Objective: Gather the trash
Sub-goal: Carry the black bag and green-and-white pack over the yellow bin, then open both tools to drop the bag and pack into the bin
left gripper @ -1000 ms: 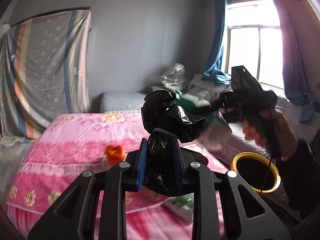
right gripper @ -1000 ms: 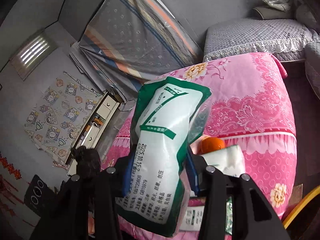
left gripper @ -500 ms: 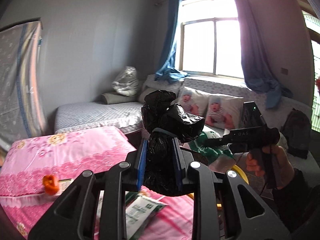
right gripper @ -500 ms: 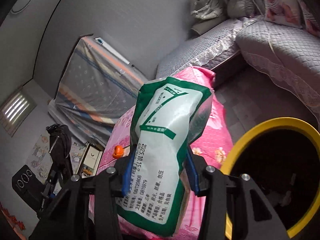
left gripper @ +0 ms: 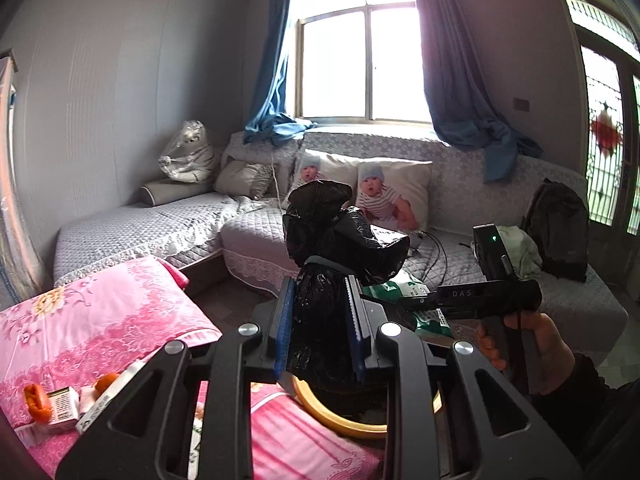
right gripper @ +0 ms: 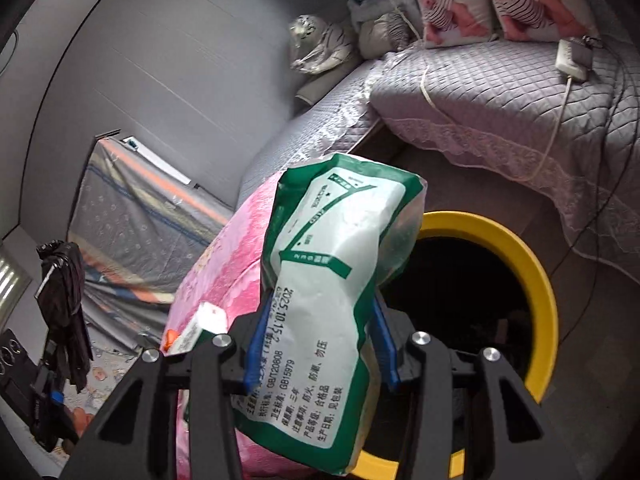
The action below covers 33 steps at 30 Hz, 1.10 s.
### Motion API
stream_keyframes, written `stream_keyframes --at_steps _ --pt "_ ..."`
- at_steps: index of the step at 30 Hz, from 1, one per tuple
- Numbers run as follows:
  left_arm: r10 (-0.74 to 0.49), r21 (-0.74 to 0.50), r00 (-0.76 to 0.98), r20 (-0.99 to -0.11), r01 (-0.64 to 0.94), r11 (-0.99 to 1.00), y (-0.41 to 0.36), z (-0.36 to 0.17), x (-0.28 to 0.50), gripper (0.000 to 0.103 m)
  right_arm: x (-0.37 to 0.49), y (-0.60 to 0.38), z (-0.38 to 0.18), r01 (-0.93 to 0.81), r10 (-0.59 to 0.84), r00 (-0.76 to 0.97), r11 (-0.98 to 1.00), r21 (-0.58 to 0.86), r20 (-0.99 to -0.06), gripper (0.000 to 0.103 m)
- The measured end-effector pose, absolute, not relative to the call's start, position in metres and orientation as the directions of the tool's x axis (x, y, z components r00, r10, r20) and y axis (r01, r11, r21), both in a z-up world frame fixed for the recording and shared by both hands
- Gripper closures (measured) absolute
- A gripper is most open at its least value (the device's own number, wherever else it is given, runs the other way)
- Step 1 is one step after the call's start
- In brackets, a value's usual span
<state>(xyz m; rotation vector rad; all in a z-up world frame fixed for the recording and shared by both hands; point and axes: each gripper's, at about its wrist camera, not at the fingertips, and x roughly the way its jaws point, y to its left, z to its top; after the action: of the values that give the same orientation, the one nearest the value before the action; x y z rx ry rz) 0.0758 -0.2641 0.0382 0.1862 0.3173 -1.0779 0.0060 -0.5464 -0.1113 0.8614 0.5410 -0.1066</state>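
1. The left gripper [left gripper: 320, 320] is clamped on a crumpled black plastic bag [left gripper: 332, 248]. Its jaws stand narrow, squeezing the bag's waist, and the rest of the bag bulges above them.
2. The right gripper [right gripper: 320, 344] is clamped on a green-and-white packet [right gripper: 332, 280], its jaws a little wider and pinching the lower half. The top of the packet rises free above them.
3. Both things look light, soft and crushable. The film is probably slippery, so a firm pinch across a bunched or flat middle part seems the best hold. Nothing here looks fragile.
4. Both loads hang near the yellow-rimmed bin [right gripper: 536, 280] on the floor. The packet sits at the bin's rim and the bag above its near edge.
5. More litter, small boxes [left gripper: 60, 404] and orange bits, lies on the pink bedspread [left gripper: 100, 312] beside the bin.
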Motion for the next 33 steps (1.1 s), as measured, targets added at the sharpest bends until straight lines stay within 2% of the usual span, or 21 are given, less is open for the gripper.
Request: stream_keyframes --at_steps 17,25,31,32,33 --pt "-0.757 -0.025 0.347 -0.554 0.901 0.432 -0.379 -0.046 0.123 0.080 -0.006 -0.561 -0.151 0.400 0.078 0.824 0.623 0.672 -0.562 0.060" --pt "-0.743 -0.062 0.317 -0.589 0.899 0.433 -0.395 -0.062 0.134 0.080 -0.010 -0.567 -0.160 0.427 0.073 0.815 0.596 0.680 -0.575 0.060" --pt "-0.744 -0.064 0.325 -0.583 0.895 0.442 -0.401 -0.061 0.140 0.079 -0.010 -0.568 -0.157 0.454 0.044 0.803 0.600 0.658 -0.594 0.057" --pt "-0.743 -0.069 0.327 -0.583 0.892 0.447 -0.400 -0.061 0.141 0.076 -0.009 -0.570 -0.156 0.459 0.038 0.801 0.602 0.653 -0.598 0.053" --pt "-0.744 -0.076 0.327 -0.583 0.890 0.451 -0.400 -0.062 0.143 0.060 -0.010 -0.571 -0.155 0.466 0.027 0.799 0.605 0.646 -0.601 0.053"
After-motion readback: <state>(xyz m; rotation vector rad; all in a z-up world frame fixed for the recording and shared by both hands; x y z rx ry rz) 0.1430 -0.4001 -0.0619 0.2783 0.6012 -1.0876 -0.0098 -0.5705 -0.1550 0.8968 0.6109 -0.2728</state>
